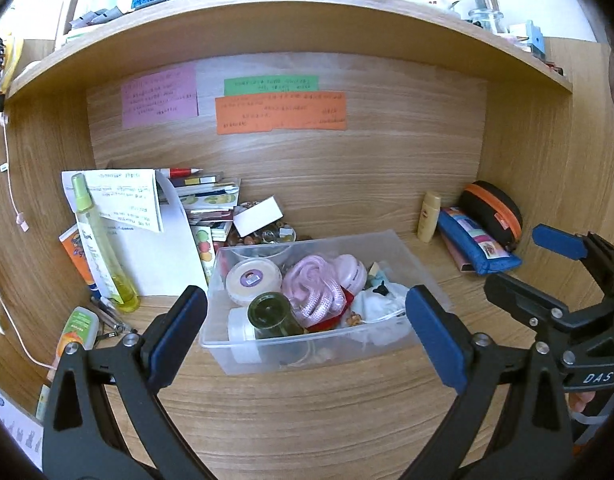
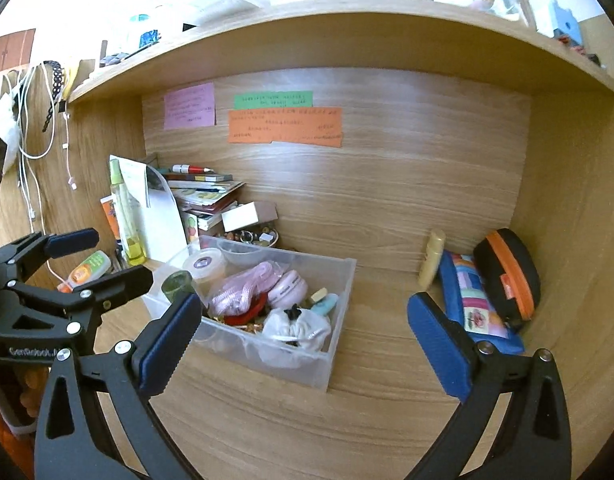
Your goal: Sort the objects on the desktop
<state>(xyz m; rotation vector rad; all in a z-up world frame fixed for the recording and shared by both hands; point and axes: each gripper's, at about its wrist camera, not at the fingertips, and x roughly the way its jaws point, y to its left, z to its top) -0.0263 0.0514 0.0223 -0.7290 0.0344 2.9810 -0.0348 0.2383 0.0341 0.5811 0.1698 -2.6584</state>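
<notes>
both sets of fingers wide apart, nothing held. right gripper [image 2: 303, 344]: blue pencil case [image 2: 473, 304] sits just past its right finger, so swing right. left gripper [image 1: 307, 336] frames the clear bin [image 1: 411, 252].

Wooden desk [image 1: 307, 420], clear bin [image 1: 403, 344], blue pouch [image 1: 477, 246], cream bottle [image 1: 429, 216], papers [image 1: 159, 252]

Clear bin [image 1: 227, 354], pink cord [image 1: 315, 292], perhaps patchwork blue pouch [image 1: 477, 242]
</notes>
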